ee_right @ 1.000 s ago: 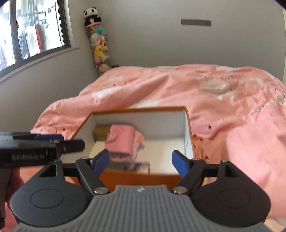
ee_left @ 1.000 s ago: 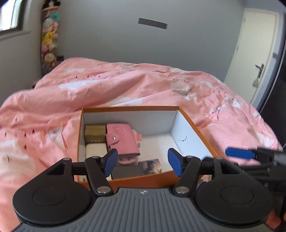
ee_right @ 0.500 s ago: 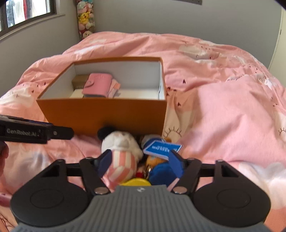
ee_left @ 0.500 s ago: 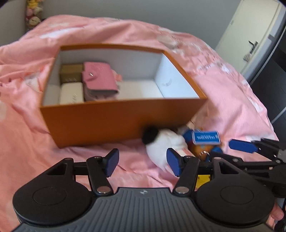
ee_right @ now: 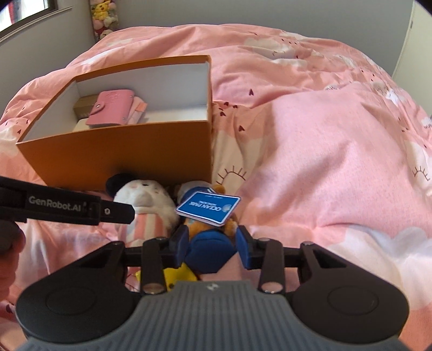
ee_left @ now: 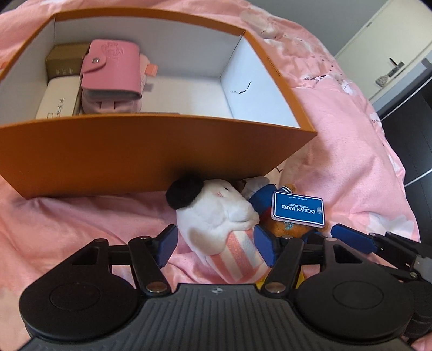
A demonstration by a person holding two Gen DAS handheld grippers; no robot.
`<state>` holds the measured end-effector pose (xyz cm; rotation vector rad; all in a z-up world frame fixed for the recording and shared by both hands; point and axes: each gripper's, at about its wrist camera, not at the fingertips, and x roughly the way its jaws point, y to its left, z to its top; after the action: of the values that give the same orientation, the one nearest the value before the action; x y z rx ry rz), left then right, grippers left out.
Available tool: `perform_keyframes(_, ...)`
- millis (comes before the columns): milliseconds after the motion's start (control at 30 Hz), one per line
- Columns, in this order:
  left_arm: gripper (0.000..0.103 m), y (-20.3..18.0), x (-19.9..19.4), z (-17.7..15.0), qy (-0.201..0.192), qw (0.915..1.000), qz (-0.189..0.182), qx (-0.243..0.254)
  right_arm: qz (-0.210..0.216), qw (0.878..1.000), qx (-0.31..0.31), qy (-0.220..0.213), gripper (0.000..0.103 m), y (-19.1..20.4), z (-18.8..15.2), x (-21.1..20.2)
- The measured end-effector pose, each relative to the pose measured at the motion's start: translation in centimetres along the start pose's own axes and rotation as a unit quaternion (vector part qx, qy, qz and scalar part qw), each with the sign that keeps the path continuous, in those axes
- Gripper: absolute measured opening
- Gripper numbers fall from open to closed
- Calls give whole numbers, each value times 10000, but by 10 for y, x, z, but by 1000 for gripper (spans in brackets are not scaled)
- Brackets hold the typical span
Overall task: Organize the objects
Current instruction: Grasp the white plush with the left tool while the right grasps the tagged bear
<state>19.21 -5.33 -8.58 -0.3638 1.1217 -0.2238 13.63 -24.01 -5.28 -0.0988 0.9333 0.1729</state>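
An orange box sits on the pink bed, holding a pink wallet and small boxes. In front of it lie a white plush with a pink striped body and an orange plush in blue with a blue Ocean Park tag. My left gripper is open, its fingers on either side of the white plush. My right gripper is open around the blue part of the orange plush.
The pink duvet covers the whole bed in soft folds. A white door stands to the right. A stack of plush toys hangs in the far corner by a window.
Both grippers dropped from over the box down to the plush toys in front of it. The right gripper has narrowed around the orange plush.
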Motion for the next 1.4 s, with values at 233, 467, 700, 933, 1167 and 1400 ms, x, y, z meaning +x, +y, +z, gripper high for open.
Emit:
perform_keyframes(233,81,2,22,9,336,9982,51,-497,328,9986,370,193,41,-19,10,14)
perform_keyframes(467,83,16,34,13,574,9940,-63,-934,583,9970,272,434,47,-21,20,32)
perform_keyframes(700,81,20,37,10,555,9944,-191,-878,654,9958,-18,642,55,-14,23,55)
perform_keyframes(933,71,21,33,9,619,9943,-343,-794,618,9951,-305,703,56,-6,19,66)
perform_keyframes(1167,66,21,22,5,626,9949,-475,-625,489,9954,-545,613,49,3,17,63)
perform_keyframes(1400,64,20,-2,1,500,9958,-615,-454,540,9966,-475,411,48,1,20,39)
